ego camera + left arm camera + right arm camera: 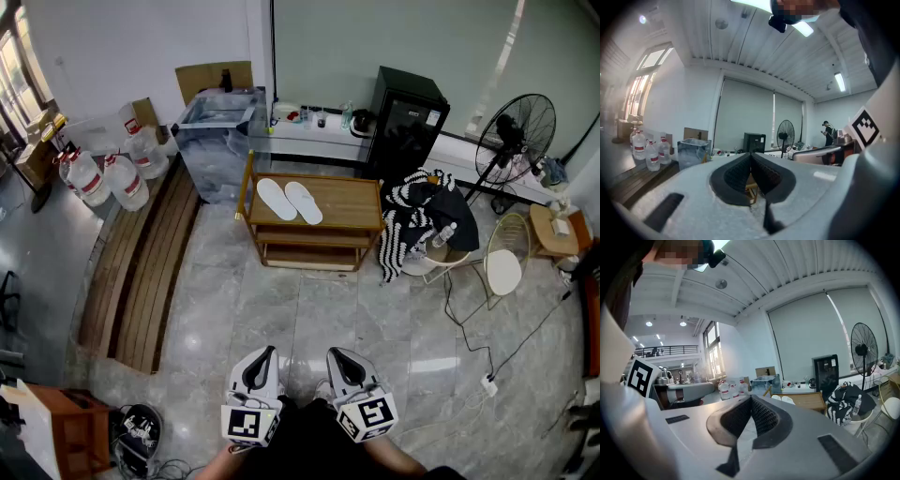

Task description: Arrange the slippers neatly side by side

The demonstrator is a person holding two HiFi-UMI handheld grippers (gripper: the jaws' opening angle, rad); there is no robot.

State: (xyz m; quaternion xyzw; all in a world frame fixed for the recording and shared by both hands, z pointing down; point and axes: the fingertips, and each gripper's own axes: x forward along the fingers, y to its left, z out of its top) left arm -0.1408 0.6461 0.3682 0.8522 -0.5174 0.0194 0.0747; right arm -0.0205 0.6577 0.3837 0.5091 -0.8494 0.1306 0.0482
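Left hand-held gripper [269,352], right hand-held gripper [335,353] closed; white slippers [278,199] paired.

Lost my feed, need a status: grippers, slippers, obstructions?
Left gripper, right gripper: jaws shut, empty. Slippers side by side atop wooden rack, far ahead. Floor cable off right.

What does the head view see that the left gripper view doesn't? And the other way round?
Only the head view shows the two white slippers, lying side by side on top of the wooden shelf. Only the left gripper view shows the ceiling lights and a person standing far off. Both show the big fan, the black cabinet, the water bottles and the left gripper, its jaws shut with nothing in them.
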